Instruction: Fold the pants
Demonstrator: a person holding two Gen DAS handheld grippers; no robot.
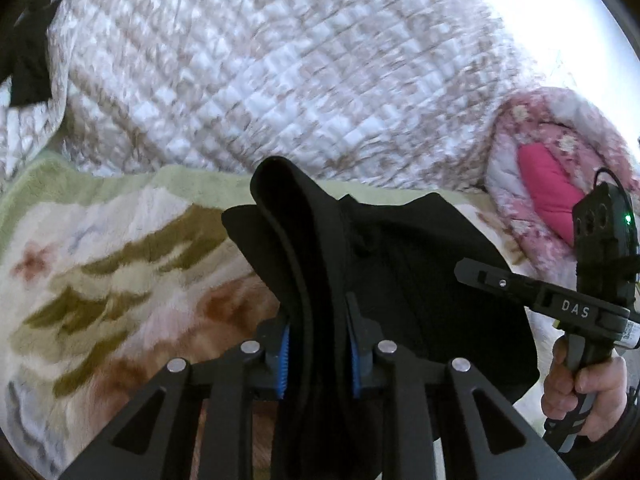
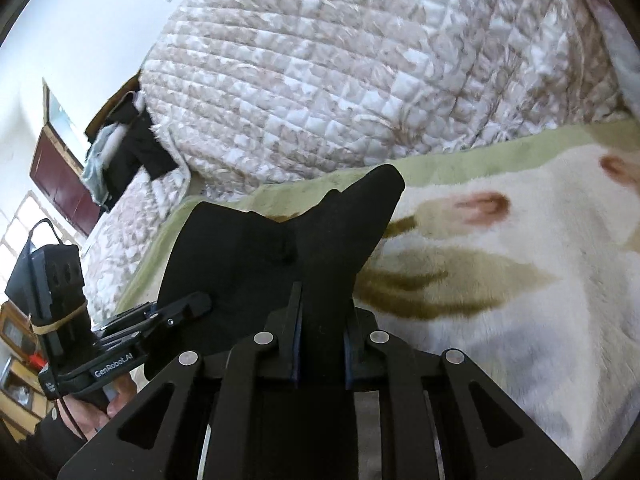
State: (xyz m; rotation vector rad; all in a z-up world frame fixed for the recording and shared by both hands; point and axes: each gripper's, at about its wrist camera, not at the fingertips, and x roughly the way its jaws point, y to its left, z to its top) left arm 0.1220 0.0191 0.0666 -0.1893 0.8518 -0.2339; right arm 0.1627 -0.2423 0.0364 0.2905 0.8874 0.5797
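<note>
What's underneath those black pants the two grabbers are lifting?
Under the black pants lies a fluffy flower-patterned blanket, showing around them. The part directly beneath is covered by the cloth, so anything there cannot be seen.

My right gripper (image 2: 320,344) clamps a fold of black pants (image 2: 260,248) at six o'clock. My left gripper (image 2: 188,304), at eight o'clock, reaches the same cloth. A flowered blanket (image 2: 500,280) lies beneath; a quilt (image 2: 340,80) fills twelve o'clock.
</note>
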